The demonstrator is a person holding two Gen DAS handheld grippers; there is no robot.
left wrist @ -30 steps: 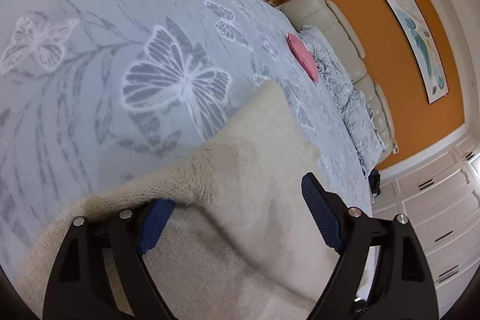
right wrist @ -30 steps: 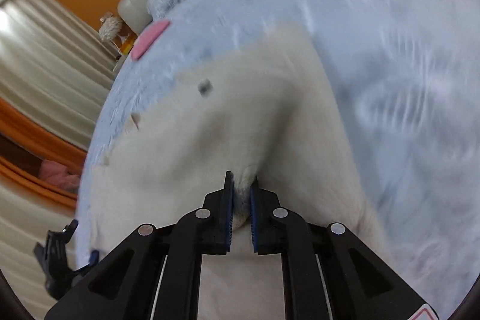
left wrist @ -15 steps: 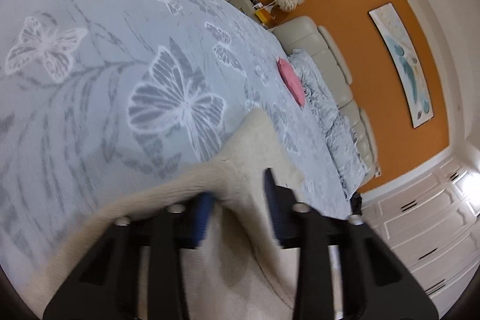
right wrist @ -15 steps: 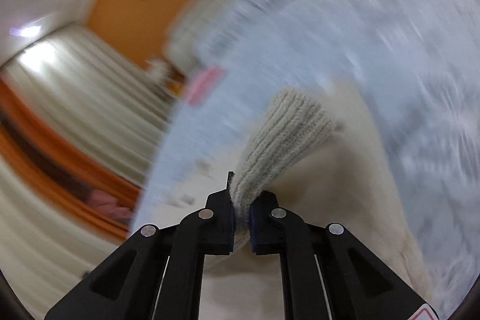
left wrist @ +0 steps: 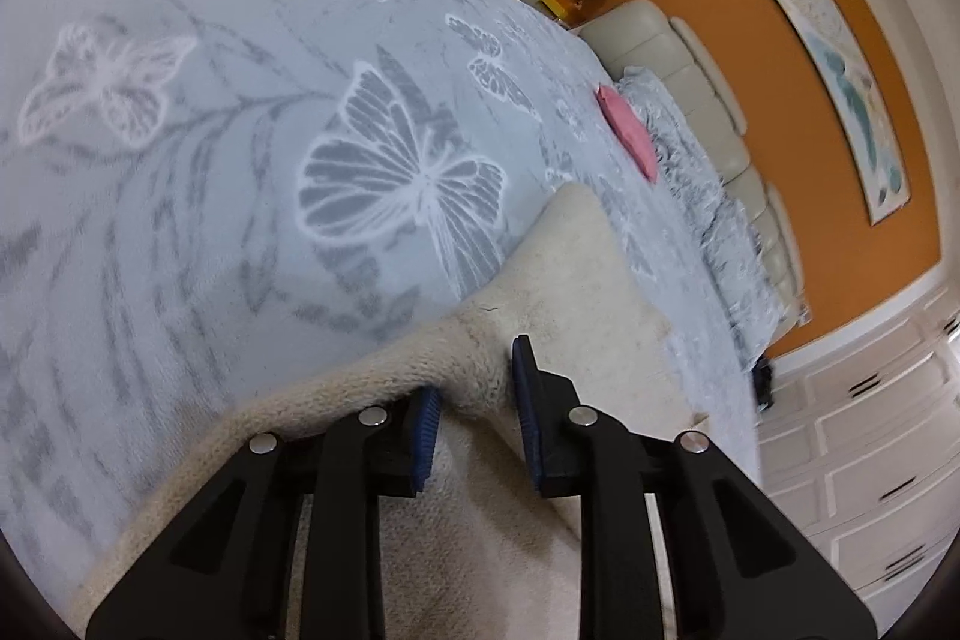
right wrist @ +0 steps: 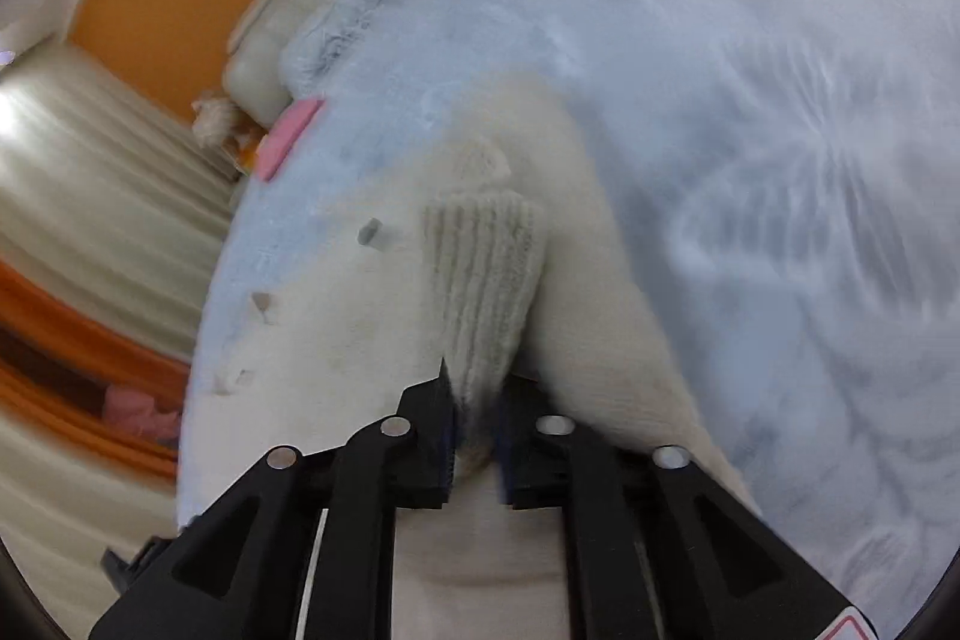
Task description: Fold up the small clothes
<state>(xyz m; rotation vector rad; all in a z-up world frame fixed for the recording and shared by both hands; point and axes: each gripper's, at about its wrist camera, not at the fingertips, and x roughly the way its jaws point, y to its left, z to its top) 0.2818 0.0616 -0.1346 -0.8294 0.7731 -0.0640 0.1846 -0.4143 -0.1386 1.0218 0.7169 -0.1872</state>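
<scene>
A cream knitted sweater (left wrist: 576, 292) lies on a pale blue butterfly-print bedspread (left wrist: 240, 100). My left gripper (left wrist: 474, 400) has its blue-padded jaws closed on a raised fold of the sweater's edge. My right gripper (right wrist: 477, 436) is shut on the sweater's ribbed cuff (right wrist: 480, 268), which sticks forward over the sweater body (right wrist: 336, 316). The right wrist view is blurred by motion.
A folded pink garment (left wrist: 627, 130) lies further up the bed and also shows in the right wrist view (right wrist: 288, 133). A cream headboard (left wrist: 690, 58), orange wall, curtains (right wrist: 90, 196) and white cabinets (left wrist: 870, 436) surround the bed.
My left gripper's jaws have closed from wide open onto the sweater's edge. My right gripper has lifted the ribbed cuff and carried it over the sweater body.
</scene>
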